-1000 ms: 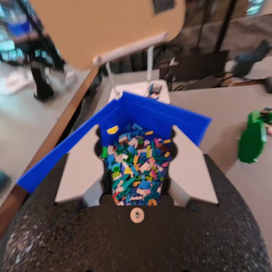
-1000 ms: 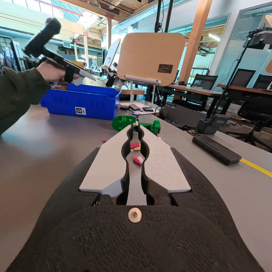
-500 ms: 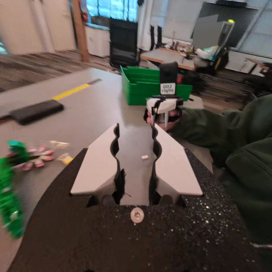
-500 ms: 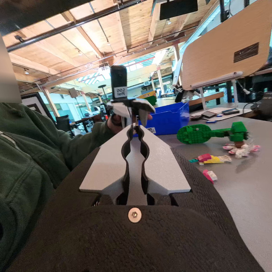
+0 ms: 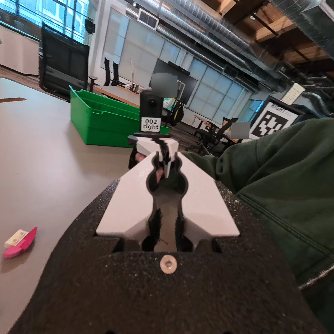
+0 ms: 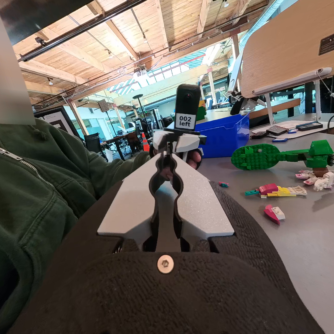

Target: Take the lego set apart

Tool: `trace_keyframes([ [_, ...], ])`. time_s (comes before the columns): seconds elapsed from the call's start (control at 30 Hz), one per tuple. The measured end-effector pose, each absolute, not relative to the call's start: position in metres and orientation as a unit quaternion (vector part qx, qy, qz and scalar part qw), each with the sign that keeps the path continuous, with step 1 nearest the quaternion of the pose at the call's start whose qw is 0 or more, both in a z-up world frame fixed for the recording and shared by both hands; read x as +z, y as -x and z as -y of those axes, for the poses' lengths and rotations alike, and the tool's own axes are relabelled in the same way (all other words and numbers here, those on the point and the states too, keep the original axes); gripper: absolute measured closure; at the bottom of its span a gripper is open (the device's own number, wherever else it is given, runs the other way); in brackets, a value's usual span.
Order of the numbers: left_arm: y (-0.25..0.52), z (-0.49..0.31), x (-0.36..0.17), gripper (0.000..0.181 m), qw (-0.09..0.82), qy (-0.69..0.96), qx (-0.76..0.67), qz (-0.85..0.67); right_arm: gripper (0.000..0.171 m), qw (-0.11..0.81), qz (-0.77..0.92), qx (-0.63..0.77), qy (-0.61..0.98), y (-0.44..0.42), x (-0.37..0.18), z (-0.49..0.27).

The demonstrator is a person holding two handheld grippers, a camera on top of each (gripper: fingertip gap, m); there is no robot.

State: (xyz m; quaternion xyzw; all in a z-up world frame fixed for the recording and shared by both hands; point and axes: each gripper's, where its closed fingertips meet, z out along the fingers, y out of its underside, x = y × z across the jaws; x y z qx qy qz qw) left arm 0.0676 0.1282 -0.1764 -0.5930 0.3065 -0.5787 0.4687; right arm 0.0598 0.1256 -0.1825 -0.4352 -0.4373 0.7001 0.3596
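Two hand-held grippers held up face to face above the grey worktop [image 6: 298, 253]. Left hand-held gripper [image 5: 167, 159] a little apart at the tips, nothing between. Right hand-held gripper [image 6: 167, 158] pinched nearly together on a tiny dark piece. Green lego set [image 6: 271, 159] lying flat on the worktop near the blue bin [image 6: 224, 139]. Pink and white bricks [image 6: 274, 214] loose beside it. Green bin [image 5: 101, 119] farther off.

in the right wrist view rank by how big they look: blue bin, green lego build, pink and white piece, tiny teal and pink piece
1. green lego build, blue bin: alike, and the bin is farther and partly hidden, so unranked
2. pink and white piece
3. teal and pink piece
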Motion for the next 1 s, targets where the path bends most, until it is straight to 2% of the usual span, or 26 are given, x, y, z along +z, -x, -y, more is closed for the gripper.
trace_keyframes([
  [0.07, -0.071, -0.132, -0.177, 0.180, 0.452, 0.601, -0.583, -0.307, 0.167, 0.364, 0.436, 0.697, 0.437, -0.060, -0.183, -0.128],
  [0.1, -0.070, -0.137, -0.178, 0.181, 0.453, 0.609, -0.576, -0.306, 0.167, 0.372, 0.432, 0.693, 0.441, -0.060, -0.184, -0.132],
  [0.2, -0.056, -0.175, -0.190, 0.181, 0.492, 0.660, -0.501, -0.268, 0.145, 0.456, 0.402, 0.627, 0.487, -0.060, -0.190, -0.165],
  [0.3, -0.039, -0.200, -0.203, 0.181, 0.499, 0.692, -0.480, -0.205, 0.146, 0.597, 0.460, 0.404, 0.518, -0.062, -0.211, -0.196],
  [0.37, -0.034, -0.203, -0.213, 0.181, 0.483, 0.706, -0.483, -0.187, 0.146, 0.639, 0.521, 0.253, 0.505, -0.057, -0.226, -0.200],
  [0.47, -0.032, -0.203, -0.220, 0.181, 0.467, 0.715, -0.488, -0.180, 0.148, 0.656, 0.568, 0.137, 0.477, -0.039, -0.239, -0.197],
  [0.6, -0.030, -0.205, -0.228, 0.181, 0.455, 0.732, -0.473, -0.181, 0.161, 0.679, 0.585, 0.041, 0.442, -0.025, -0.243, -0.199],
  [0.7, -0.029, -0.205, -0.235, 0.180, 0.450, 0.746, -0.454, -0.188, 0.158, 0.700, 0.569, 0.017, 0.431, -0.024, -0.234, -0.199],
  [0.87, -0.033, -0.205, -0.242, 0.180, 0.440, 0.754, -0.449, -0.192, 0.165, 0.677, 0.580, 0.020, 0.454, -0.023, -0.244, -0.203],
  [1.0, -0.033, -0.206, -0.245, 0.180, 0.434, 0.757, -0.452, -0.185, 0.165, 0.667, 0.585, 0.011, 0.460, -0.023, -0.248, -0.204],
])
